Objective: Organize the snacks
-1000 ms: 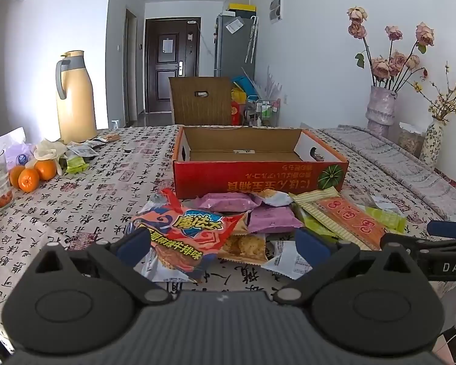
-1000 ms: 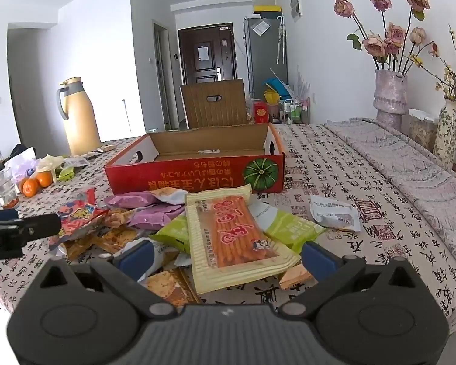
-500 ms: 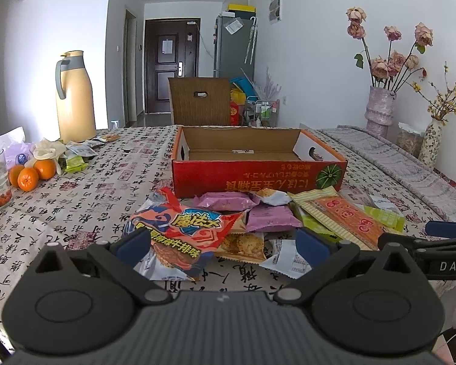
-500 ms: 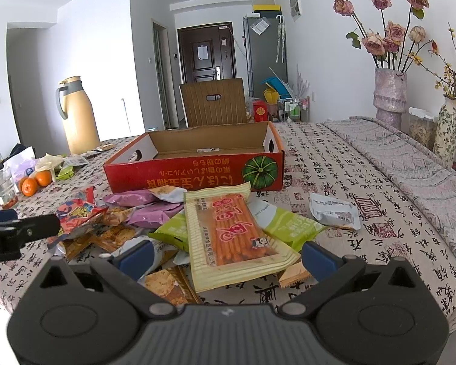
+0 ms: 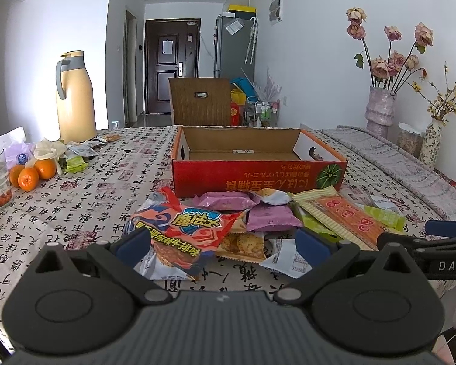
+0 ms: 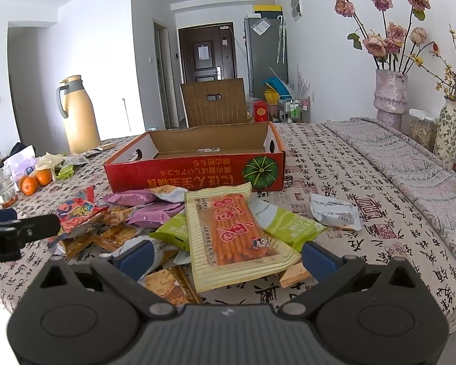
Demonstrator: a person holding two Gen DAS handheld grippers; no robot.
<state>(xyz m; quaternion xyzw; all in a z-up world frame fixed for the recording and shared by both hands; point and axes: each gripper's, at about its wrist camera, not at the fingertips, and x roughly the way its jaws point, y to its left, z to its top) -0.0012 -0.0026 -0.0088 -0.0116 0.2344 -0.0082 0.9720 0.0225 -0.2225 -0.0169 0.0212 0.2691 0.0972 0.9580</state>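
Both grippers hovering before box (image 5: 258, 176), jaws gaping, empty; snack pile (image 6: 197, 228) overlapping, risking dragging neighbours when grabbing.

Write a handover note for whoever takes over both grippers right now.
Left gripper: open, empty, facing the red-and-orange crinkly snack bag.
Right gripper: open, empty, facing the long yellow-edged packet of orange sticks.
Red cardboard box with a green pumpkin print: open, looks empty, just behind the pile.
Purple wrappers, green packets and a white sachet lie loose on the printed tablecloth.
Done: nothing boxed yet.
Left: move every snack into the box.
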